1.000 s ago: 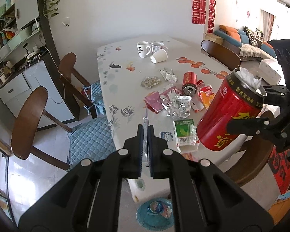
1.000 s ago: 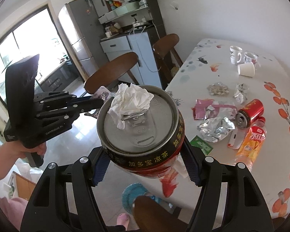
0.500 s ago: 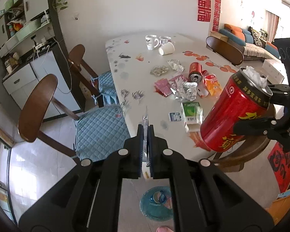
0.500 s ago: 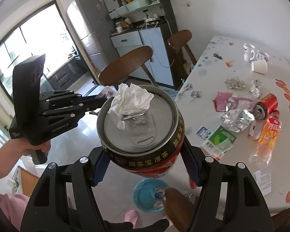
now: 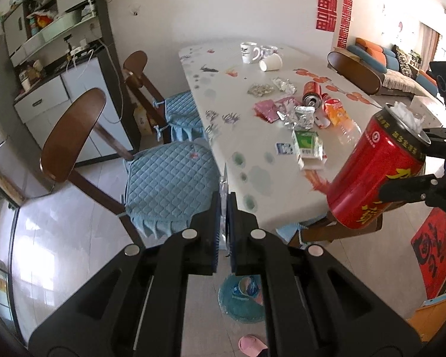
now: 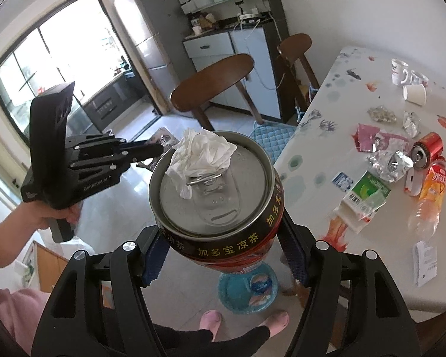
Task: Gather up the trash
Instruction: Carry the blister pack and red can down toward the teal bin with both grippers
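Observation:
My right gripper (image 6: pixel 223 247) is shut on a red drink can (image 6: pixel 220 196) with white tissue (image 6: pixel 200 151) stuffed in its opening; the can also shows in the left wrist view (image 5: pixel 374 169). My left gripper (image 5: pixel 223 205) is shut on a thin clear wrapper (image 5: pixel 223 190); it also shows in the right wrist view (image 6: pixel 154 148). Both are held off the table's near end, above a teal trash bin (image 6: pixel 246 288) on the floor, seen in the left view too (image 5: pixel 240 300). Trash on the table (image 5: pixel 246 148): a second red can (image 5: pixel 312 92), foil (image 5: pixel 303 116), a green carton (image 5: pixel 307 145), an orange bottle (image 5: pixel 339 116).
Two wooden chairs with blue cushions (image 5: pixel 166 178) stand left of the table. Mugs (image 5: pixel 249 52) and a tipped paper cup (image 5: pixel 270 64) sit at the far end. Another chair (image 5: pixel 353 74) is at the right. My slippered feet (image 6: pixel 243 321) are by the bin.
Both grippers have pulled back from the table with the can and the wrapper still held. The table looks farther away and the bin on the floor shows more fully.

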Tool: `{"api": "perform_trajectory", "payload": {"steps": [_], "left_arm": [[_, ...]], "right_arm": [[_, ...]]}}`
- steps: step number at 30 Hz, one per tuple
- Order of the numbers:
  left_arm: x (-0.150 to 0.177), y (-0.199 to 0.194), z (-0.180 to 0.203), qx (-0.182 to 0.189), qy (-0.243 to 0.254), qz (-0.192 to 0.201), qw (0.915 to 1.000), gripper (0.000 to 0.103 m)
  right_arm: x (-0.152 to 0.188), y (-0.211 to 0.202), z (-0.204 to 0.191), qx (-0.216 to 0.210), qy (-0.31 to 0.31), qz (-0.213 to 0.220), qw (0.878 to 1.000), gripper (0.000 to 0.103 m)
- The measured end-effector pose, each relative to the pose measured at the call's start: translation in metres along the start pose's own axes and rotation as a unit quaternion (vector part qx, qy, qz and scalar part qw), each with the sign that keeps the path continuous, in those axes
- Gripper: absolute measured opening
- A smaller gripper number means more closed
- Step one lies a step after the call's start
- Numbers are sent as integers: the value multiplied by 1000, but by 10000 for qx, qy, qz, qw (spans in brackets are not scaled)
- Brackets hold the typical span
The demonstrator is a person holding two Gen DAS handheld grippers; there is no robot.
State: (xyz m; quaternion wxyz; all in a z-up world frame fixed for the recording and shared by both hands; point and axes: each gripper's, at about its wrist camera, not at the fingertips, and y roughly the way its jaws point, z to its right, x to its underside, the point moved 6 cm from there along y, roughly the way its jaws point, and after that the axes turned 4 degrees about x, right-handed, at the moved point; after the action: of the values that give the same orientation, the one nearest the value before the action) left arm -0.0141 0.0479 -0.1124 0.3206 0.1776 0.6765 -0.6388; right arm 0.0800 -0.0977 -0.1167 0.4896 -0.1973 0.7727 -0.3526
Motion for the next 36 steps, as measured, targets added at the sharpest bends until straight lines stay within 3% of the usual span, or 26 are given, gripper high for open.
{"api": "perform_trajectory", "payload": {"steps": [7,16,25,30,36], "left_arm": [[41,-2,-11,39,-40,-172,9998,4],[103,16,-18,188,-268,-485,9983,4],[146,34,-24,193,-578,-398,9973,4],[186,68,-24,268,-695,-626,9953,4],[235,123,-11,439,-609,-983,9923,4]], "right_arm": [[29,19,-25,-57,82,-225,9997,68],[85,68,-47,-406,163,-826,9956,68],[121,116,-53,-481,-304,-1243,9906,68],[157,159,-50,-439,-462,-1522,9863,68],[210,219,-30,-280,-165,-1855,9821,68]]}}
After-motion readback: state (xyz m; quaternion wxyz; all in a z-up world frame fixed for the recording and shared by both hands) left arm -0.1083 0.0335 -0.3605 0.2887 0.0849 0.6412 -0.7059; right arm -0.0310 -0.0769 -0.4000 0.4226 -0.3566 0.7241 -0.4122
